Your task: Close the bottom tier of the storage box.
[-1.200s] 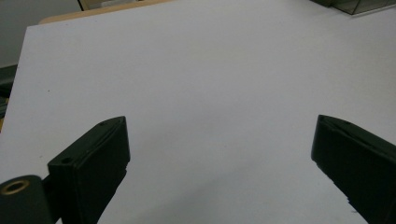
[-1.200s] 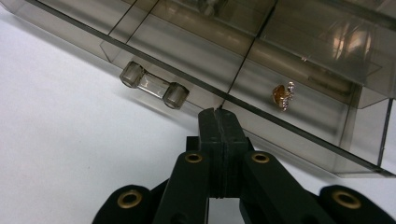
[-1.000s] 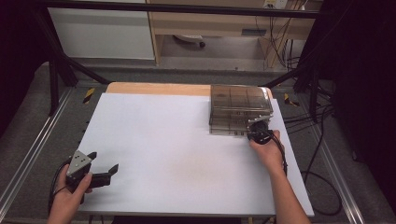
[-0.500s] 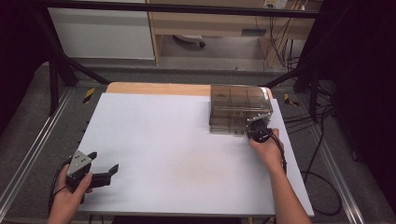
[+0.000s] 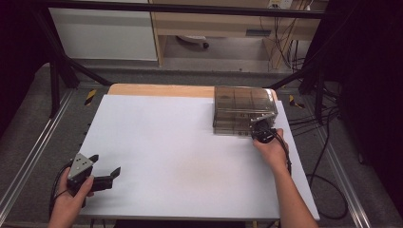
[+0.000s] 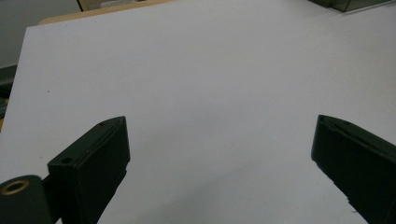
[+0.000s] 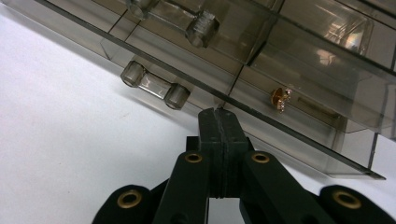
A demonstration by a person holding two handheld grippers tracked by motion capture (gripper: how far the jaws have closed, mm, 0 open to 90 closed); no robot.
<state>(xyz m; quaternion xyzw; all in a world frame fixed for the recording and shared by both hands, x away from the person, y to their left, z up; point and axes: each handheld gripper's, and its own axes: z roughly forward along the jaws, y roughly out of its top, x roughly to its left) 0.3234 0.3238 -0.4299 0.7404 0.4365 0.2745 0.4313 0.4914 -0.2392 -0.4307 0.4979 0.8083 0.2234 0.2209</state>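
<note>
Two grippers work over a white tabletop (image 5: 180, 152) whose far edge shows a strip of bare wood. Largest on it is a smoky clear drawer box (image 5: 244, 110), standing at the far right corner with its long axis across the tabletop, left to right, and its drawer fronts facing the person. In the right gripper view its stacked drawers run as slanted bands, each with a clear bar handle (image 7: 155, 87) lying along the drawer front, and one lower drawer holds a small gold piece (image 7: 280, 98). The right gripper (image 5: 261, 133) is at the box's near right corner, low against the front; its jaws are pressed together with nothing between them, their tips (image 7: 219, 116) just at the bottom drawer's edge beside the handle, though whether they touch the plastic I cannot tell. The left gripper (image 5: 105, 167) rests at the near left corner of the tabletop, well apart from the box, held in the person's left hand (image 5: 71, 199), its jaws spread wide over bare white surface and pointing toward the far right.
</note>
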